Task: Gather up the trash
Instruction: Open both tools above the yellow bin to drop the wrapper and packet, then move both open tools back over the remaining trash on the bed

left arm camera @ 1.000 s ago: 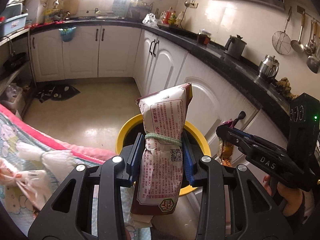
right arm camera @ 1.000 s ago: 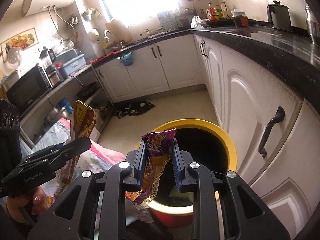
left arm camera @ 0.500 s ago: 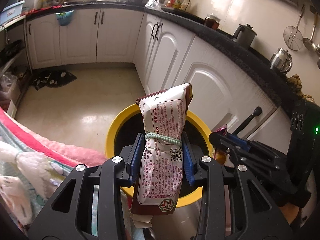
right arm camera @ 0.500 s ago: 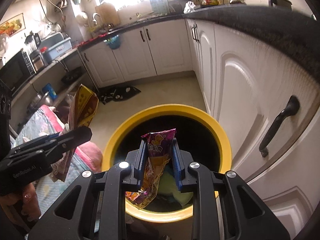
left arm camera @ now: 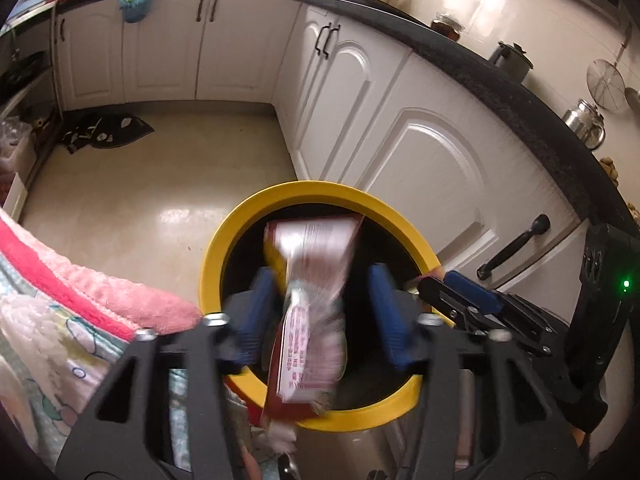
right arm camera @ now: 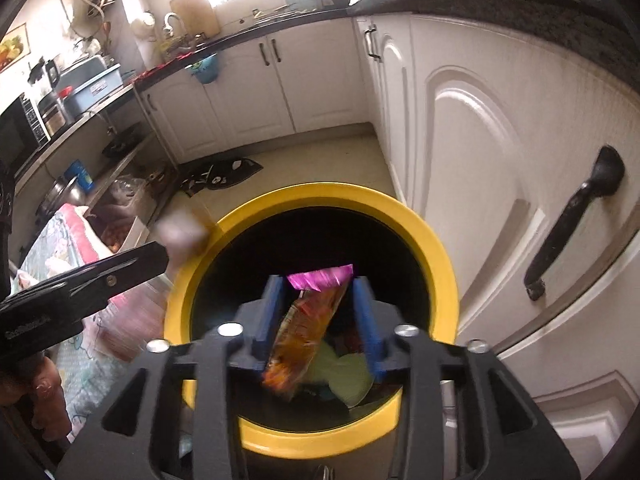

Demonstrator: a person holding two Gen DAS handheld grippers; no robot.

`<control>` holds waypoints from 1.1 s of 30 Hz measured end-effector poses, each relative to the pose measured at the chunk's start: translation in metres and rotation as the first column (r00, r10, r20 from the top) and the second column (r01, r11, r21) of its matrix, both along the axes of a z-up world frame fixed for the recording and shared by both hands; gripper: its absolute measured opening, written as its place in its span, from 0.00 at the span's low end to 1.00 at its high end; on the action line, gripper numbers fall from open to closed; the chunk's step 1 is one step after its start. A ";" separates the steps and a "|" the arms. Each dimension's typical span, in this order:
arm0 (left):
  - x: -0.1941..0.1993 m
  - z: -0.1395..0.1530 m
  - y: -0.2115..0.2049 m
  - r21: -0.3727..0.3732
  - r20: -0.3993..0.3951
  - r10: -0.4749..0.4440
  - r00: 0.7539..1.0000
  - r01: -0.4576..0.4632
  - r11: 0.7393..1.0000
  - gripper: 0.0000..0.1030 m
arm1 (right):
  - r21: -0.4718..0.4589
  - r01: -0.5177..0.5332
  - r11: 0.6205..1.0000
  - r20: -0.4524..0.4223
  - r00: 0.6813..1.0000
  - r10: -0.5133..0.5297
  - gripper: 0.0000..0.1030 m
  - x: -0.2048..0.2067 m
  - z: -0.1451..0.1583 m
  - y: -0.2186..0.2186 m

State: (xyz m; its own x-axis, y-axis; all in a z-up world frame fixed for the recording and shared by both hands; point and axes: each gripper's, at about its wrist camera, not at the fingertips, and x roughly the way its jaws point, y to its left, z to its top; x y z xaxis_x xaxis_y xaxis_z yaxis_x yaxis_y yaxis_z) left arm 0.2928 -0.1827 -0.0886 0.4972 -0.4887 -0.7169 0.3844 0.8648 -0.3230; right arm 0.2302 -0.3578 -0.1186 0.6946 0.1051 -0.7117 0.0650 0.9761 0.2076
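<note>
At the far left of the left wrist view lies a pink quilted blanket [left arm camera: 100, 300], and just right of it the left gripper [left arm camera: 320, 312] now stands with its blue pads spread wide; half a second ago they were clamped on the red-and-white snack packet [left arm camera: 312, 300], which is now motion-blurred between them and touching neither pad clearly, hanging over the mouth of the yellow-rimmed bin [left arm camera: 216, 248]. Further right, the right gripper [right arm camera: 318, 320] has opened the same way: its purple-topped candy wrapper [right arm camera: 308, 332], pinched a moment earlier, now tilts loose between parted pads above the bin's dark interior. I judge both pieces to be in free fall into the bin, so this drop is all but complete and both grippers are freed for the next pieces. The blur makes it hard to say whether either wrapper brushes a pad. The snack packet's lower end looks to overlap the near rim, so whether it clears it cannot be told. The bin's contents are mostly lost in shadow; only a pale green scrap [right arm camera: 344, 372] shows beneath the right gripper.
</note>
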 end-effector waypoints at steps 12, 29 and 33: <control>-0.030 0.030 0.025 0.020 0.093 0.050 0.994 -0.052 0.998 0.90 | -0.046 0.044 0.998 0.069 0.997 -0.041 0.65 -0.026 0.015 0.001; -0.091 0.087 0.094 0.042 0.267 0.204 0.942 -0.223 0.974 0.90 | -0.041 -0.043 0.998 0.245 0.968 0.052 0.76 -0.065 0.081 0.030; -0.106 0.095 0.114 0.048 0.300 0.241 0.923 -0.267 0.963 0.90 | -0.046 -0.074 0.996 0.267 0.960 0.084 0.77 -0.070 0.091 0.041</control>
